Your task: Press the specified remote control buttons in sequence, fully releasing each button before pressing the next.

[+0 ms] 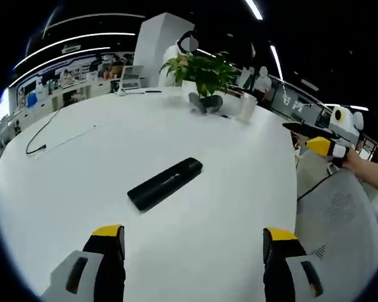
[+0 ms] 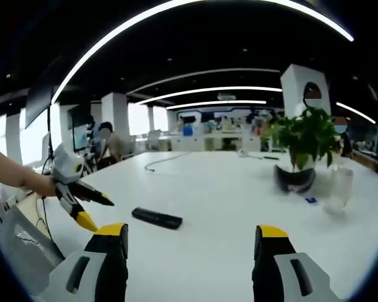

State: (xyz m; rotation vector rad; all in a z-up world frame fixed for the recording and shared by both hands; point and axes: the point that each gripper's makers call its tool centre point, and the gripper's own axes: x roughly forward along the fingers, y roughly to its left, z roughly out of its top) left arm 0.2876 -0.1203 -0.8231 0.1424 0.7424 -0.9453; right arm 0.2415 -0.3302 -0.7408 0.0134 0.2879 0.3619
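Both grippers' fingers gape wide, holding nothing. The remote [image 1: 164, 183] lies at twelve o'clock of the left gripper [image 1: 193, 244] on the counter [image 1: 82, 189]. An off-centre press could skid it sideways

Table [image 1: 145, 138] top seen as smooth white, slight sheen w/ light reflected. Remote [image 1: 165, 183] seen as black plastic, matt-ish. Plant pot [image 2: 295, 177] looks glossy, dark base. Chair back [image 1: 340, 220] seen as grey mesh fabric. Cup [image 2: 337, 186] looks clear plastic/glass.
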